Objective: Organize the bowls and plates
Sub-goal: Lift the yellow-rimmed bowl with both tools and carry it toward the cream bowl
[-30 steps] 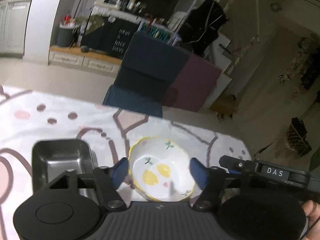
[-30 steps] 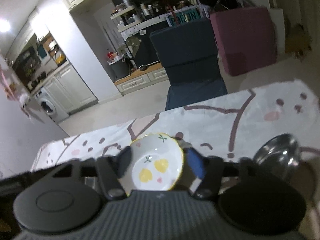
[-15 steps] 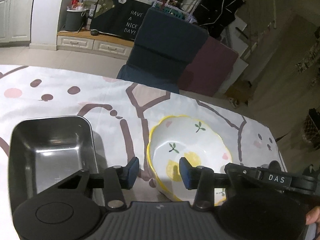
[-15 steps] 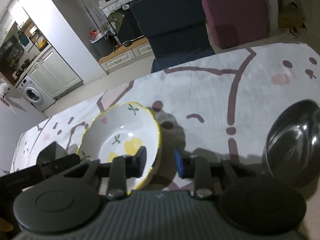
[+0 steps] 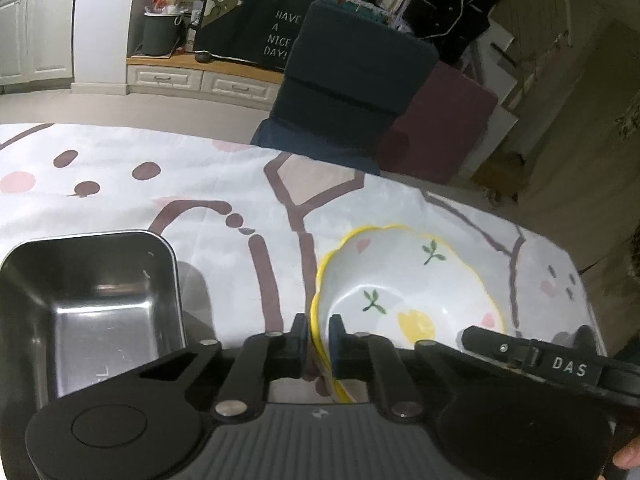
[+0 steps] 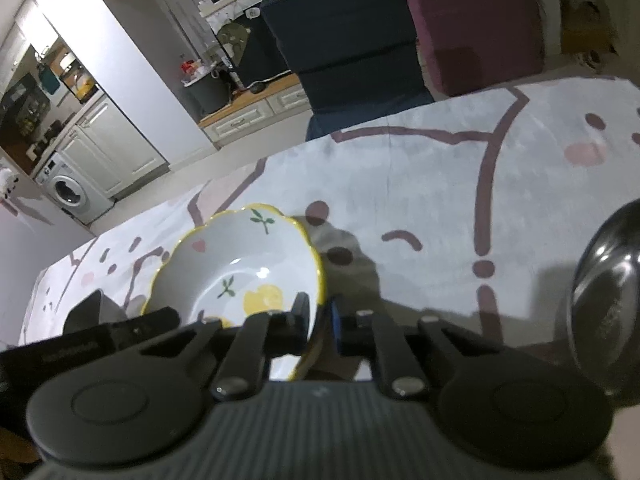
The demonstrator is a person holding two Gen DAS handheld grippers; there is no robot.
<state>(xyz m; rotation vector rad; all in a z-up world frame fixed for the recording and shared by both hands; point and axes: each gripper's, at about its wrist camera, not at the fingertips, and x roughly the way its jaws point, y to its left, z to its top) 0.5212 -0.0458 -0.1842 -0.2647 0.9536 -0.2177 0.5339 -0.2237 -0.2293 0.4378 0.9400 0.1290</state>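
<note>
On patterned tablecloth (image 5: 248,184), upright bowl (image 5: 404,280) rim-pinched by both claws.

Bowl (image 5: 404,280): glazed ceramic, glossy white with a painted yellow scalloped rim; highlight spots on the inner wall. Rectangular tray (image 5: 92,300): brushed metal, dull sheen, soft reflections on the base. Round bowl (image 6: 608,292): polished metal, mirror-like. Tablecloth (image 5: 224,184): matt woven cloth, faint creases, printed pattern. Left gripper (image 5: 319,340) and right gripper (image 6: 317,320): matt black plastic; ribbed grey housing; bright metal screw heads; pad material cannot be told.
</note>
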